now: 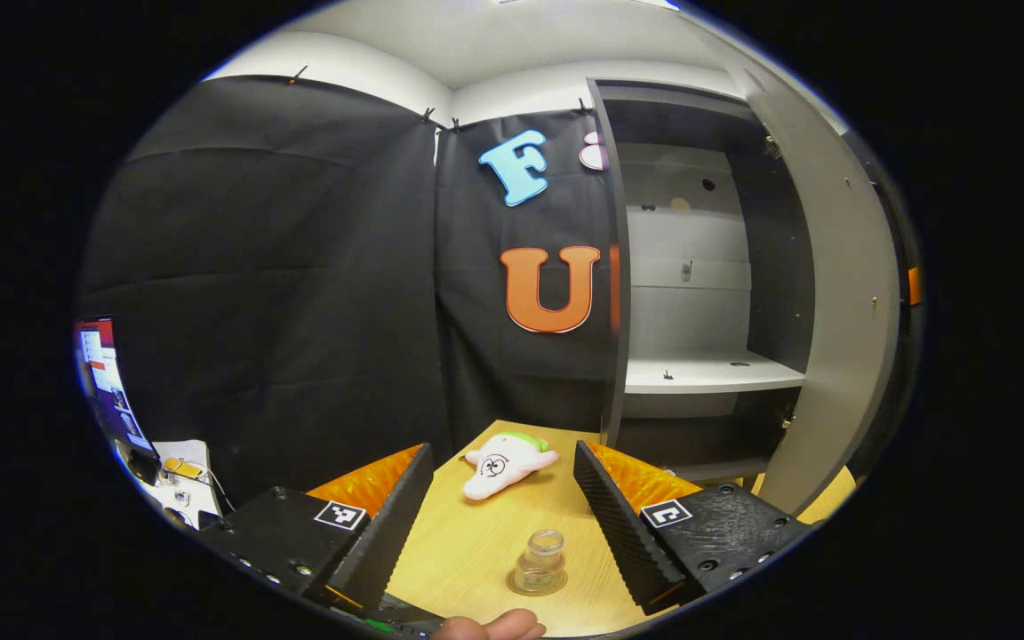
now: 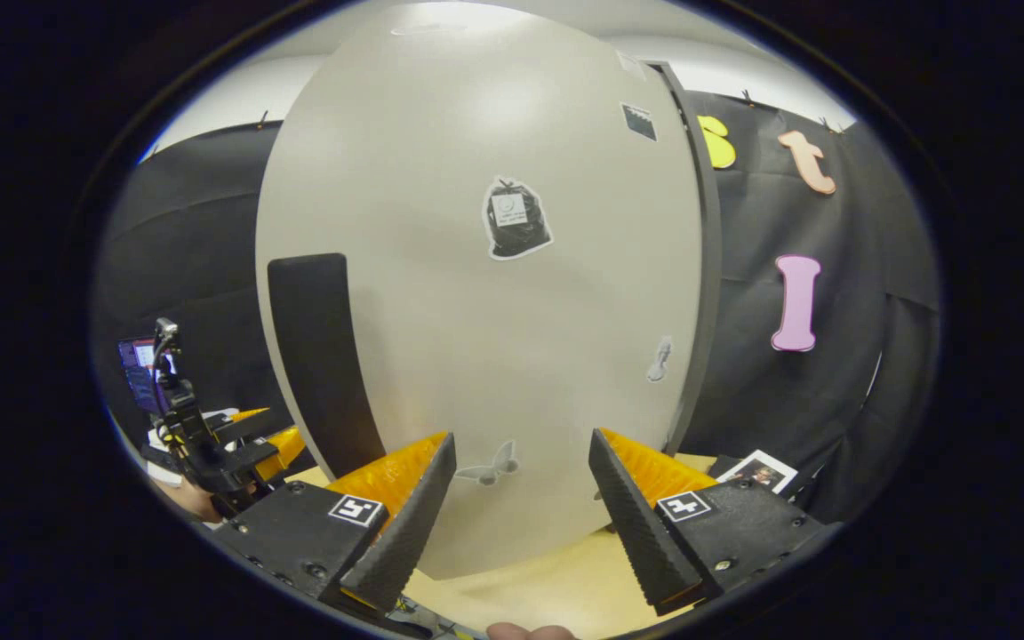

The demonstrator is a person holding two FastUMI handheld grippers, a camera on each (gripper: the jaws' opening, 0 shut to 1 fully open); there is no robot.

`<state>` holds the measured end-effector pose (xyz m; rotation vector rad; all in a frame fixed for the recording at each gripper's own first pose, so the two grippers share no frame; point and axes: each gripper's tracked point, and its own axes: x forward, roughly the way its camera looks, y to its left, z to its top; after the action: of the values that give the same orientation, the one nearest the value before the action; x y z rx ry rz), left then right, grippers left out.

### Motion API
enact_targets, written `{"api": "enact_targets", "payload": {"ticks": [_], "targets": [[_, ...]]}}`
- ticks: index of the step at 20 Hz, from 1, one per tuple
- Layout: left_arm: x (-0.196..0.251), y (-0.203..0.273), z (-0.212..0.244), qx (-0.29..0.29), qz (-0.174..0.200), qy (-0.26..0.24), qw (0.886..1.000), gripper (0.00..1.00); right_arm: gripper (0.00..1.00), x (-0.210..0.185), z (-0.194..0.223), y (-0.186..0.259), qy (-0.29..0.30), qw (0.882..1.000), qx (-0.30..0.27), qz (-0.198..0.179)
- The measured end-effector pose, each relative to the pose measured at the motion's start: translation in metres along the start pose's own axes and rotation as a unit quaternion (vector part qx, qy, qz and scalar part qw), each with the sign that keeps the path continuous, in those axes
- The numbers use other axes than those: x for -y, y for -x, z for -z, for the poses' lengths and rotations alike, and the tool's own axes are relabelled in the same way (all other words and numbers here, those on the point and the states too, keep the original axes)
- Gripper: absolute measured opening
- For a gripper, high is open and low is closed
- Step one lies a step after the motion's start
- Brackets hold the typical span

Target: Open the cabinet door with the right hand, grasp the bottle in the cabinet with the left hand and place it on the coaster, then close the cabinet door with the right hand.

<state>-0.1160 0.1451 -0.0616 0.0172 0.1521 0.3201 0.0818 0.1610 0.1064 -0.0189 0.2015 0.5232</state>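
The bottle (image 1: 540, 558) stands on the coaster (image 1: 536, 583) at lower centre, between the open left hand-held gripper (image 1: 503, 524). The right hand-held gripper (image 2: 521, 516), also open, faces the cabinet door (image 2: 476, 293).

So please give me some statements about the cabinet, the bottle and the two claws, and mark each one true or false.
1. The cabinet door stands open. True.
2. The bottle is inside the cabinet. False: it stands on the coaster on the table.
3. The left claw is shut on the bottle. False: its jaws are open, the bottle free between them.
4. The right claw is open, facing the door's outer side. True.
5. A plush toy lies on the table. True.
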Motion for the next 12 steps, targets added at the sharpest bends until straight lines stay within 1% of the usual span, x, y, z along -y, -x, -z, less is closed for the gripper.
{"api": "enact_targets", "payload": {"ticks": [5, 6, 7, 9, 12], "targets": [[-0.002, 0.011, 0.006, -0.005, -0.001, -0.001, 1.000, 0.96, 0.98, -0.013, 0.004, -0.016, 0.013, 1.000, -0.005, -0.020], [-0.003, 0.013, 0.006, -0.005, -0.003, -0.002, 1.000, 1.00, 0.98, -0.016, 0.005, -0.020, 0.016, 1.000, -0.006, -0.022], [-0.005, 0.015, 0.006, -0.004, -0.004, -0.001, 1.000, 0.96, 0.98, -0.018, 0.005, -0.025, 0.019, 1.000, -0.005, -0.023], [-0.011, 0.018, 0.009, -0.006, -0.010, -0.002, 1.000, 0.96, 0.97, -0.025, 0.001, -0.034, 0.023, 0.999, 0.001, -0.026], [-0.020, 0.020, 0.010, -0.007, -0.023, 0.000, 1.000, 0.96, 0.97, -0.040, -0.004, -0.045, 0.031, 0.999, 0.005, -0.042]]}}
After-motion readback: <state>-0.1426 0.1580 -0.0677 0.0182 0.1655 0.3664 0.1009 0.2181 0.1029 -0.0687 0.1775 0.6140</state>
